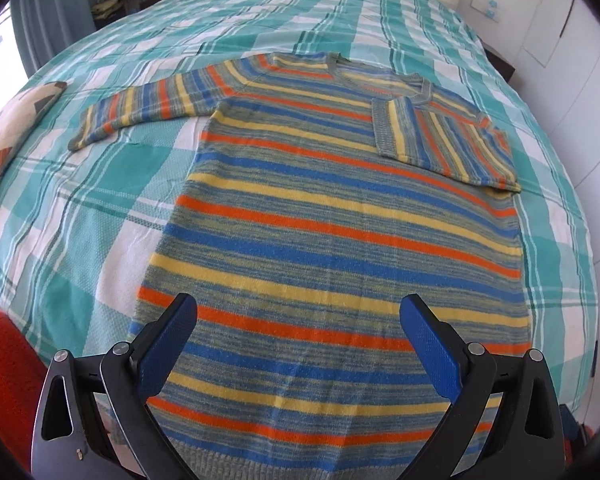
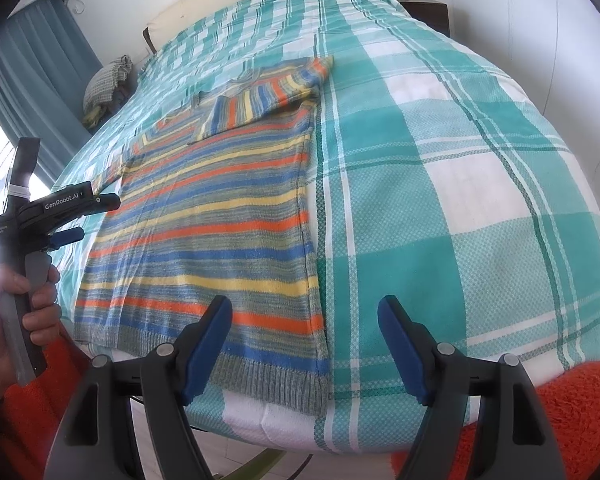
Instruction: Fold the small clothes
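A striped knit sweater (image 1: 340,220) in blue, orange, yellow and grey lies flat on the bed, hem toward me. Its right sleeve (image 1: 440,136) is folded in across the chest; its left sleeve (image 1: 140,108) stretches out to the left. My left gripper (image 1: 298,316) is open and empty, hovering over the sweater's lower part. In the right wrist view the sweater (image 2: 212,220) lies left of centre with its folded sleeve (image 2: 260,100) on top. My right gripper (image 2: 304,320) is open and empty, above the sweater's lower right corner. The left gripper (image 2: 72,216) shows at the left edge, held in a hand.
The bed has a teal and white plaid cover (image 2: 440,160). A patterned pillow (image 1: 16,128) lies at the bed's left edge. A pile of clothes (image 2: 108,80) sits beyond the bed's far left. An orange fuzzy fabric (image 2: 572,412) is at the near edge. White wall (image 1: 572,80) on the right.
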`<state>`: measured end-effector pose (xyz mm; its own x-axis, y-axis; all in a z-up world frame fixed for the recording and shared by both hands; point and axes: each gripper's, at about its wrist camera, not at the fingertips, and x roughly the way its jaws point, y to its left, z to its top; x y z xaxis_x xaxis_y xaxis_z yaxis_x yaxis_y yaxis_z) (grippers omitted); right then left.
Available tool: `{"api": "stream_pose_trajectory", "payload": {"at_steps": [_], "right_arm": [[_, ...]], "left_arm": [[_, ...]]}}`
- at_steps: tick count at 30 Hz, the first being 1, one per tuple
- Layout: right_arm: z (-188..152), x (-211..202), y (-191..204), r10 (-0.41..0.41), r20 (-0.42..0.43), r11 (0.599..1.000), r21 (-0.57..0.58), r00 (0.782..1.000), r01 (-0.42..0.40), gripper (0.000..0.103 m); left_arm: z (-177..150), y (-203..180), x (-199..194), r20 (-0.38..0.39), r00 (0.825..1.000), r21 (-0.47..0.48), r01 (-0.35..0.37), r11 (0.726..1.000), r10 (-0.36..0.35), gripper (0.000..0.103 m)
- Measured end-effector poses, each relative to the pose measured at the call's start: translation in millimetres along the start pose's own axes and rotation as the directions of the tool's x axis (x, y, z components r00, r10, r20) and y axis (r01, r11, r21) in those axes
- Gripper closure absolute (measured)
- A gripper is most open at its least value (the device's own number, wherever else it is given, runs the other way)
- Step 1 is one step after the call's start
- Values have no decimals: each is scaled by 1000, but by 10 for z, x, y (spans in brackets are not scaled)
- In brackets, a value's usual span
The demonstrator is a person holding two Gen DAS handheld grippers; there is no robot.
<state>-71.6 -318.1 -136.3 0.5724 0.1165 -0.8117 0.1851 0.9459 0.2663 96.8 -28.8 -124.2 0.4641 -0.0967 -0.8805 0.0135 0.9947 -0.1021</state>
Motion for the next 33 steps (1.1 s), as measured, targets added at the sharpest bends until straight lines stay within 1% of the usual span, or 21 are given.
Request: {"api": "stream_pose_trajectory", "payload": {"at_steps": [2, 4, 6, 9, 13, 15, 19, 21, 22, 23, 25, 26, 27, 28, 29, 30, 31, 33], "right_arm": [[10, 5, 16, -10, 6, 1000, -2, 1000, 10, 28], [22, 16, 43, -20, 14, 1000, -6, 1000, 20, 28], [39, 34, 87, -35, 23, 999, -15, 999, 35, 28], [71, 60, 178, -78, 44, 996, -40, 996, 79, 28], [83, -13, 317, -118, 115, 989, -76, 986, 127, 28], [86, -79, 375, -121, 162, 987, -89, 979, 137, 28], [86, -120, 470, -144, 198, 978, -119, 970, 169, 28], [87, -101, 522, -146, 195, 974, -145, 970, 176, 28], [84, -88, 541, -145, 192, 972, -156, 971, 176, 28], [81, -75, 554, -141, 189, 971, -164, 972, 173, 28], [65, -35, 564, -130, 175, 972, -173, 976, 160, 28], [55, -21, 563, -127, 169, 972, -174, 977, 156, 28], [42, -10, 560, -125, 163, 973, -175, 979, 153, 28], [40, 0, 552, -125, 159, 973, -175, 979, 152, 28], [37, 7, 543, -125, 156, 973, -172, 980, 152, 28], [38, 11, 530, -125, 156, 975, -164, 980, 150, 28], [45, 16, 512, -125, 155, 977, -155, 980, 149, 28], [61, 43, 473, -130, 147, 979, -136, 981, 150, 28]], "left_arm": [[-30, 137, -16, -7, 999, -30, 35, 999, -35, 1], [-61, 301, -32, -6, 998, -41, 55, 998, -55, 1], [-73, 490, -33, -3, 999, -36, 52, 998, -52, 1], [-41, 853, -28, 15, 999, -39, 37, 999, -37, 1], [51, 1367, 1, 63, 998, -51, 19, 999, -16, 1], [125, 1578, 69, 61, 998, -60, 14, 998, -10, 1], [405, 1971, 218, 37, 998, -111, 60, 992, -56, 1], [639, 2263, 237, 70, 993, -182, 101, 978, -90, 1], [789, 2465, 238, 102, 990, -238, 122, 963, -100, 1], [932, 2685, 235, 138, 985, -304, 140, 943, -101, 2], [1215, 3182, 240, 221, 971, -451, 182, 874, -89, 2], [1341, 3386, 275, 239, 967, -509, 200, 837, -86, 2], [1471, 3562, 356, 237, 967, -556, 217, 802, -96, 2], [1566, 3671, 452, 222, 968, -582, 228, 781, -117, 2], [1639, 3730, 551, 199, 972, -594, 222, 773, -127, 2], [1684, 3742, 645, 174, 978, -595, 196, 779, -113, 2], [1719, 3716, 731, 152, 983, -583, 176, 793, -106, 2], [1744, 3594, 946, 96, 989, -544, 148, 826, -114, 2]]}}
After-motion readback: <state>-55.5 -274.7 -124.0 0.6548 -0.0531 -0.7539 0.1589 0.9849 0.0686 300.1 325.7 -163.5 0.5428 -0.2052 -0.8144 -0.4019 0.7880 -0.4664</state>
